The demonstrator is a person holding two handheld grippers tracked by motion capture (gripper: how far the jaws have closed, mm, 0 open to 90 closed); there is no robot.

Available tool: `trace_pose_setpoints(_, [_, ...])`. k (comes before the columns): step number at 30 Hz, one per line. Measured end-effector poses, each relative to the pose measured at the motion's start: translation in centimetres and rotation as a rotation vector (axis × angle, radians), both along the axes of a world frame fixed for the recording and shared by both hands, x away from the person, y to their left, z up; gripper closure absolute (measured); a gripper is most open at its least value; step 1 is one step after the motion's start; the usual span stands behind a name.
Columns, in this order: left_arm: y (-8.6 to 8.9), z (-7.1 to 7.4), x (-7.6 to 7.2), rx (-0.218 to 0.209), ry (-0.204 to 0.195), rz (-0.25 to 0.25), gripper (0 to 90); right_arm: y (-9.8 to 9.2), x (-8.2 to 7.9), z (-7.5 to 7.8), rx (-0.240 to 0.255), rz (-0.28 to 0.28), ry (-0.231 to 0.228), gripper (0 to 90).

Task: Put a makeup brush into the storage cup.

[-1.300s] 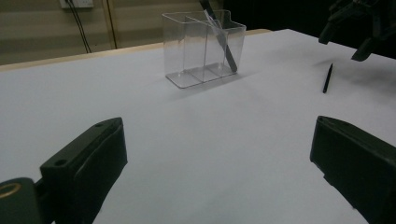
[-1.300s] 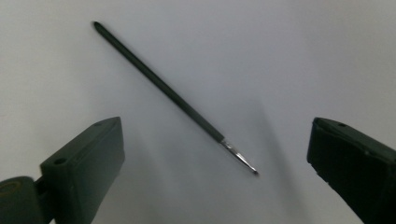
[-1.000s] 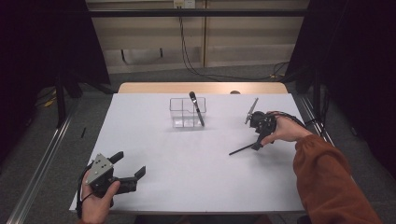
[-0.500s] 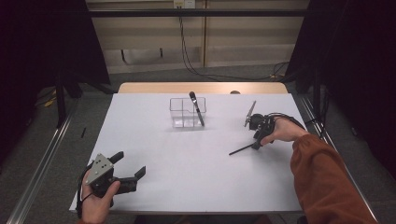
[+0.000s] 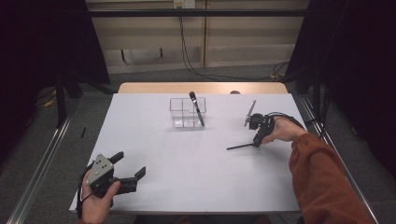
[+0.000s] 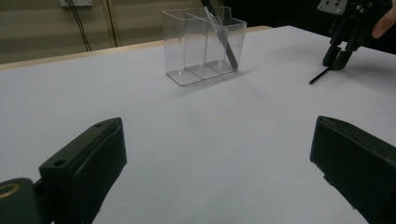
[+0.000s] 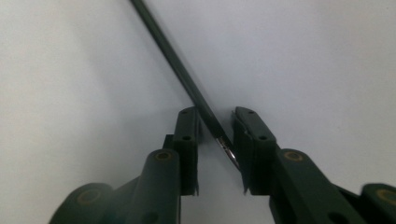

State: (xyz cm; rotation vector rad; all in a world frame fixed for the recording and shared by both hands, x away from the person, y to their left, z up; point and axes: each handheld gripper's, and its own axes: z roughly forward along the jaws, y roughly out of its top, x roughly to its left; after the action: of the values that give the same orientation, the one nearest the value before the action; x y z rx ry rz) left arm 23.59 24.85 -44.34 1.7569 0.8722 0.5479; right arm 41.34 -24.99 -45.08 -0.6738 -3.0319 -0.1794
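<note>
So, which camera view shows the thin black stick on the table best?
The right gripper view: the black stick runs between the right gripper. High view and left gripper view show it small and far off.

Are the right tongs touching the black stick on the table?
Touching. The right gripper view shows the right tongs closing around the black stick, both pads against it.
</note>
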Motion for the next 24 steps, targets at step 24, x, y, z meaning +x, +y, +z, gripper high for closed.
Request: trace_pose_setpoints(24, [-0.04,-0.01,0.10,0.006,0.001,-0.006,3.6,0.31,-0.04,0.02,-0.014,-0.022,0.021,87.1])
